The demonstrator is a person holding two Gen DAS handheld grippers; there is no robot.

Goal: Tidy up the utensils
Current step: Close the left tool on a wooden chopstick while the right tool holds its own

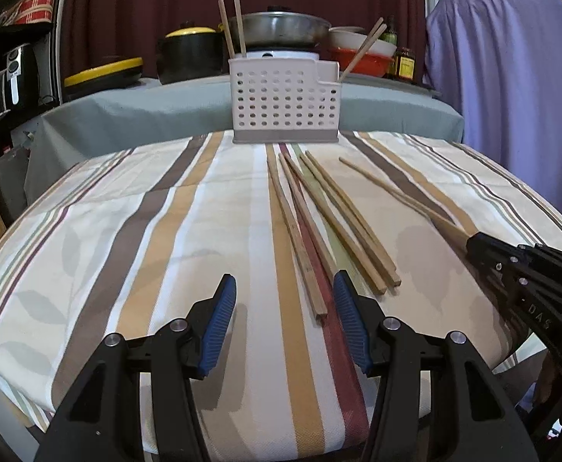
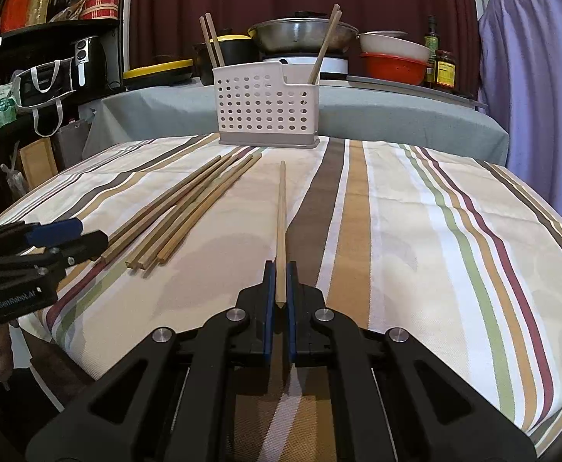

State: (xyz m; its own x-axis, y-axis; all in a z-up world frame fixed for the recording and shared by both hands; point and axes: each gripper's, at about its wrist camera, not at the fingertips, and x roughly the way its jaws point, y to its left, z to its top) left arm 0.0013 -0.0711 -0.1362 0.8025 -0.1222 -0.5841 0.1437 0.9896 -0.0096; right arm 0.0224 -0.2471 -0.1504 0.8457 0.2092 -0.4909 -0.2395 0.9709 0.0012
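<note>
Several wooden chopsticks [image 1: 319, 223] lie side by side on the striped tablecloth [image 1: 165, 231], and they also show in the right wrist view [image 2: 188, 208]. My left gripper [image 1: 284, 288] is open and empty, its jaws wide apart just before the near ends of the chopsticks. My right gripper [image 2: 279, 269] is shut on a single chopstick [image 2: 281, 215], which points toward a white perforated utensil holder [image 2: 267, 106]. The holder [image 1: 284, 104] stands at the table's far edge with chopsticks upright in it. The right gripper [image 1: 473, 244] shows at the right in the left wrist view.
Behind the holder is a grey-covered counter [image 2: 396, 111] with a steel pan [image 2: 304, 34], a black pot with yellow lid [image 1: 188, 54], bowls [image 2: 392, 57] and jars [image 2: 444, 69]. A black shelf [image 2: 49, 57] stands at the left. A purple cloth [image 1: 512, 77] hangs at the right.
</note>
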